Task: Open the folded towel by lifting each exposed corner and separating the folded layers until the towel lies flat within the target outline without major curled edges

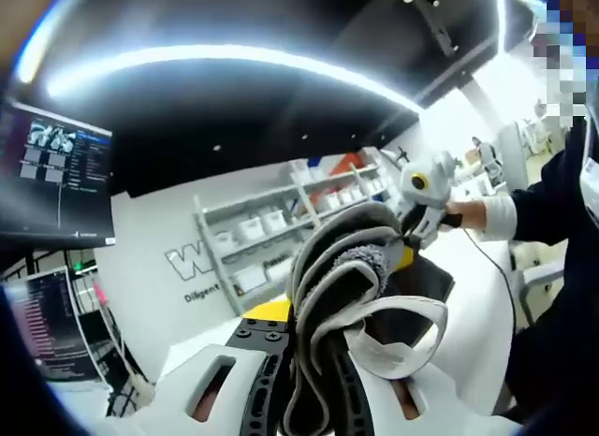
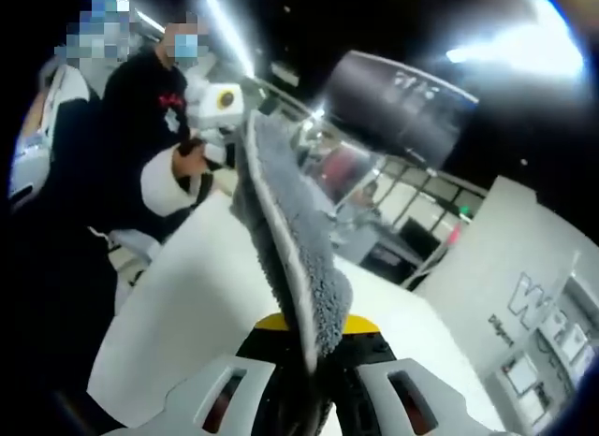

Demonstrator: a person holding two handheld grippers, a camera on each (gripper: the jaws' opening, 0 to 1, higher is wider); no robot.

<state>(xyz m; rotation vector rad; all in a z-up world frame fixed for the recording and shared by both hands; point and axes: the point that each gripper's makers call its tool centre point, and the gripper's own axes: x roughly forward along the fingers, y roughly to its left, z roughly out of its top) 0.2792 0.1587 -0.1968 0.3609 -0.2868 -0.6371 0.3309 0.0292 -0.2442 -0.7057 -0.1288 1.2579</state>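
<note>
Both tools pinch the grey towel (image 1: 342, 277), which hangs in the air at the middle of each view. The left tool (image 1: 314, 399) and right tool (image 2: 314, 385) are shut tight on its edges. If one grip slips, the towel could drop bunched on the white bench (image 2: 197, 296).

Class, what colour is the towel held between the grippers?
Grey with a paler edge band, clearest on the towel in the right gripper view.
</note>
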